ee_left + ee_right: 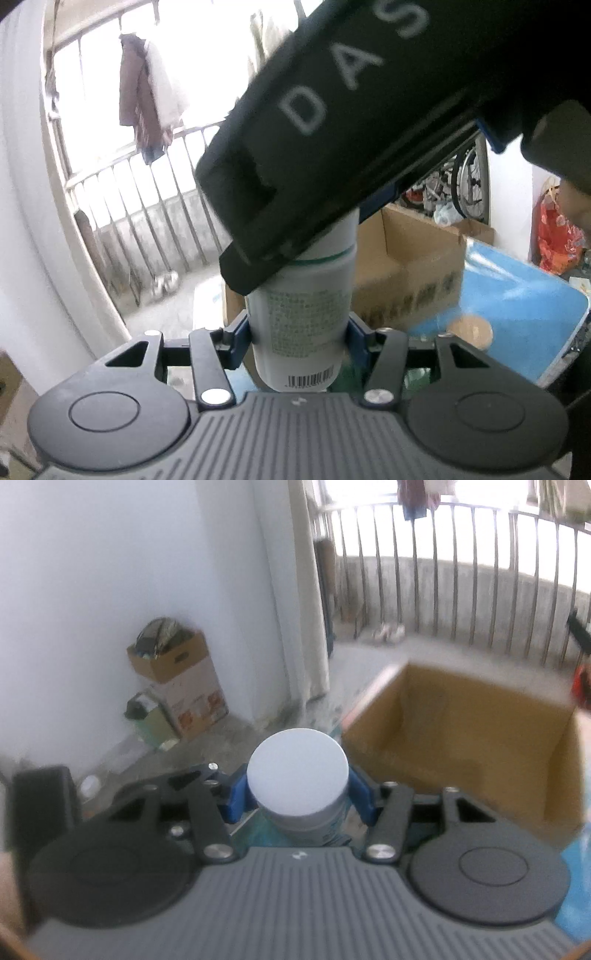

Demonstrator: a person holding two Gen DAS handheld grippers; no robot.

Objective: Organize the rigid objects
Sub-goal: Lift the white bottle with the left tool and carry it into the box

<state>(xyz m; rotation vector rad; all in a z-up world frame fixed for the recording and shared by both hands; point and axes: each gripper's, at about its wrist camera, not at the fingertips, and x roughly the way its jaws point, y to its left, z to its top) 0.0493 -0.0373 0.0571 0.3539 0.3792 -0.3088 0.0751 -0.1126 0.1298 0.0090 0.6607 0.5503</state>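
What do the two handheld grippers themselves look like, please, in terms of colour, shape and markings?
Both match. The left gripper has a grey ribbed body, two round black discs, black linkage bars with silver rivets, blue jaws and a small white logo. The right gripper looks the same in its own view; seen from the left wrist camera, its black casing bears white letters "DAS". No cables or sleeves show.
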